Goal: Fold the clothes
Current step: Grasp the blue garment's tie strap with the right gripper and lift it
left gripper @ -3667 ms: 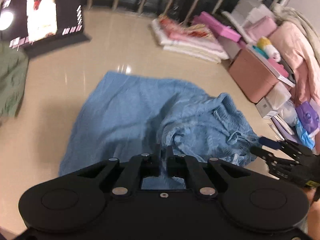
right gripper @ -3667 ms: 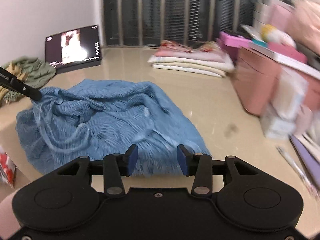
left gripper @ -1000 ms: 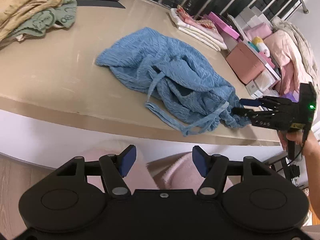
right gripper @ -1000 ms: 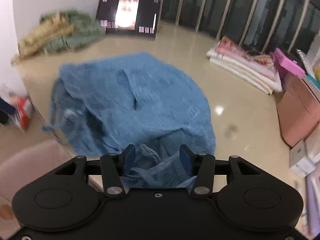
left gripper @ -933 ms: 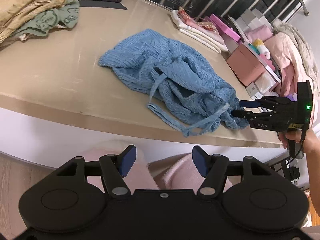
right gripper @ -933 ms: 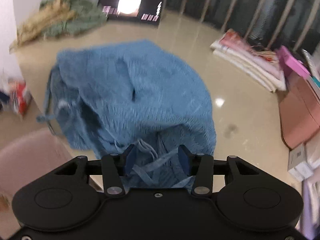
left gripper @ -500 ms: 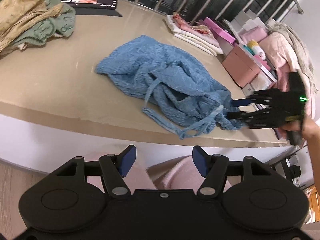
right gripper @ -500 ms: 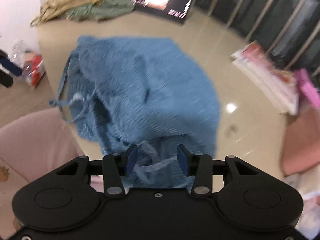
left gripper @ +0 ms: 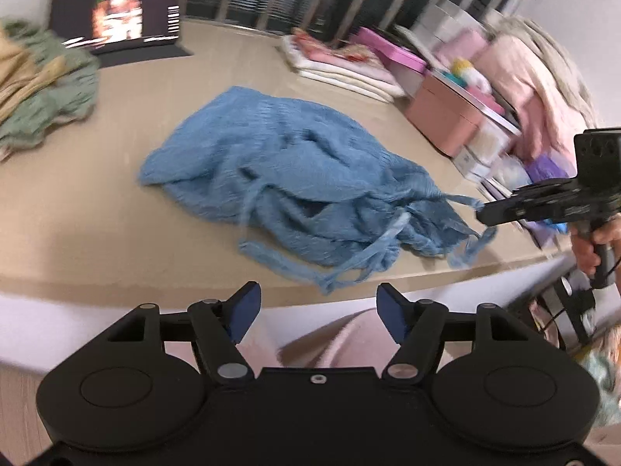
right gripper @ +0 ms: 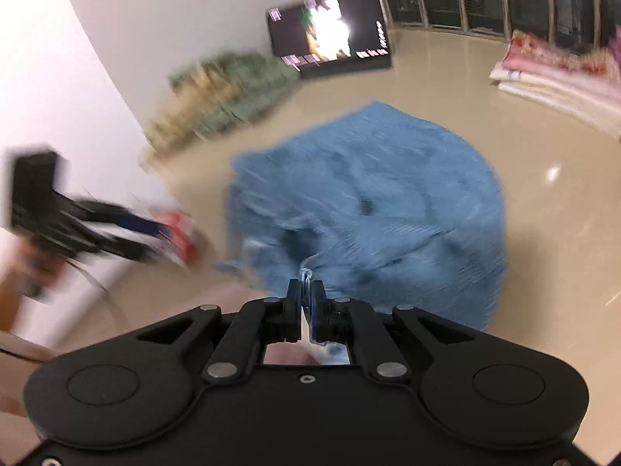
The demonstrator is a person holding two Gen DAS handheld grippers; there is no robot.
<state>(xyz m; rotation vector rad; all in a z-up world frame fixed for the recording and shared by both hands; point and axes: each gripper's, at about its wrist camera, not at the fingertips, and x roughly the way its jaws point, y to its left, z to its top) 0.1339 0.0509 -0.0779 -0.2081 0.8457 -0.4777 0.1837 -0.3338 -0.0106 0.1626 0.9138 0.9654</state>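
Note:
A crumpled blue knitted garment with loose drawstrings lies on the beige table; it also shows in the right wrist view. My left gripper is open and empty, held off the table's front edge, short of the garment. My right gripper is shut on the garment's edge and a pale drawstring at its near right end. It also shows at the right of the left wrist view. The left gripper appears blurred at the left of the right wrist view.
A pile of green and tan clothes lies at the table's left. A tablet stands at the back. Folded clothes and pink boxes sit at the back right. A pink chair is below the table edge.
My right gripper has closed on the garment's edge; it was open half a second ago. My left gripper has stayed open and moved closer to the table edge.

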